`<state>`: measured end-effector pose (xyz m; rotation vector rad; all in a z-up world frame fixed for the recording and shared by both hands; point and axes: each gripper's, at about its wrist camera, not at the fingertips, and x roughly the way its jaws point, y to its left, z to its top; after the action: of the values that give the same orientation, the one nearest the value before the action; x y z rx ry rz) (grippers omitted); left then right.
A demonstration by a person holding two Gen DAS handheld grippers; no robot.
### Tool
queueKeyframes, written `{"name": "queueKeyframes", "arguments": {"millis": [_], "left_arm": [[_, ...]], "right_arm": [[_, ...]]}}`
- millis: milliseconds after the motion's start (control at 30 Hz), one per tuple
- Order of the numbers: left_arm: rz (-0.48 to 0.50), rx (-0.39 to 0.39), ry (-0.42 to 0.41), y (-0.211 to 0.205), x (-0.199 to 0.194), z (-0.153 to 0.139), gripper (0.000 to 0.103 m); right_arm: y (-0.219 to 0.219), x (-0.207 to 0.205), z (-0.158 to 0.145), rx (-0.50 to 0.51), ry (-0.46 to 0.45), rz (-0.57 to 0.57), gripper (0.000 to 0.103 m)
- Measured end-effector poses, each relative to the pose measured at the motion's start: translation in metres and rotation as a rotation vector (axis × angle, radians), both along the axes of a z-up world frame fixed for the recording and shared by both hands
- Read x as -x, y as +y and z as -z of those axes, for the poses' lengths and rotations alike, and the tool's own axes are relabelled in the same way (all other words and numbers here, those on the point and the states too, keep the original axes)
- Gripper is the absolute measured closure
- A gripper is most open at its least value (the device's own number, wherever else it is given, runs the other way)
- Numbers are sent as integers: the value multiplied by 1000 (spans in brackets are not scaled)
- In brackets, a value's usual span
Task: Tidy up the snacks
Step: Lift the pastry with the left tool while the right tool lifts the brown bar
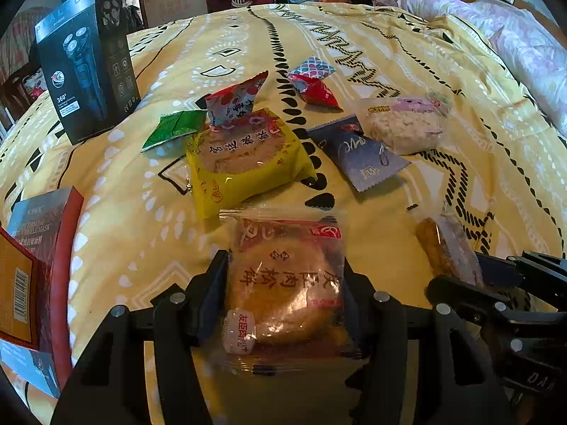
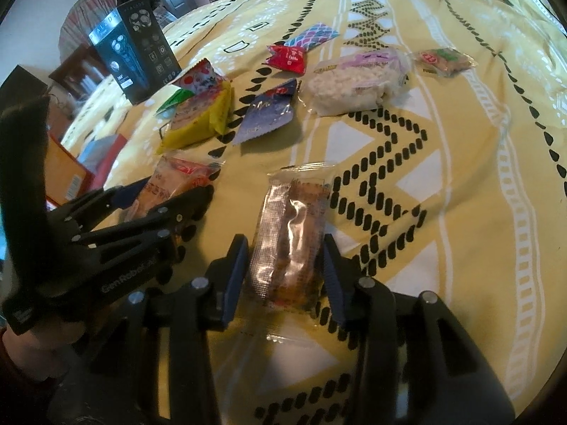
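Left claw (image 1: 285,297): clamped on round pastry pack (image 1: 287,283), low over bed (image 1: 425,212).
Right claw (image 2: 285,265): closed on brown bar pack (image 2: 290,237).
Unsorted: yellow pack (image 1: 244,163), rice puff pack (image 1: 400,127), purple sachet (image 1: 361,156), others scattered.
Progress: early, no grouping visible.

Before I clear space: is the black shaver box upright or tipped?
Upright. The black shaver box stands on its narrow end on the yellow bedspread.

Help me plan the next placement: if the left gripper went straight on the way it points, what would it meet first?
The left gripper is shut on a round pastry packet. Straight ahead, the yellow pastry packet on the bedspread looks first in line, with only a small gap between them, though depth is unclear.
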<state>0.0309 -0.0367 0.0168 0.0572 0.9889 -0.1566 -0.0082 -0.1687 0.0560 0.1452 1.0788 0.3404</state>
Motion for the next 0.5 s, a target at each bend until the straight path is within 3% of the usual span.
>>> {"name": "queueKeyframes", "arguments": {"millis": [300, 500], "left_arm": [[2, -5, -13, 2, 8, -9, 47], [-8, 34, -53, 10, 20, -37, 47]], "right_arm": [[-10, 6, -7, -56, -22, 16, 65], [-16, 15, -24, -90, -68, 18, 65]]}}
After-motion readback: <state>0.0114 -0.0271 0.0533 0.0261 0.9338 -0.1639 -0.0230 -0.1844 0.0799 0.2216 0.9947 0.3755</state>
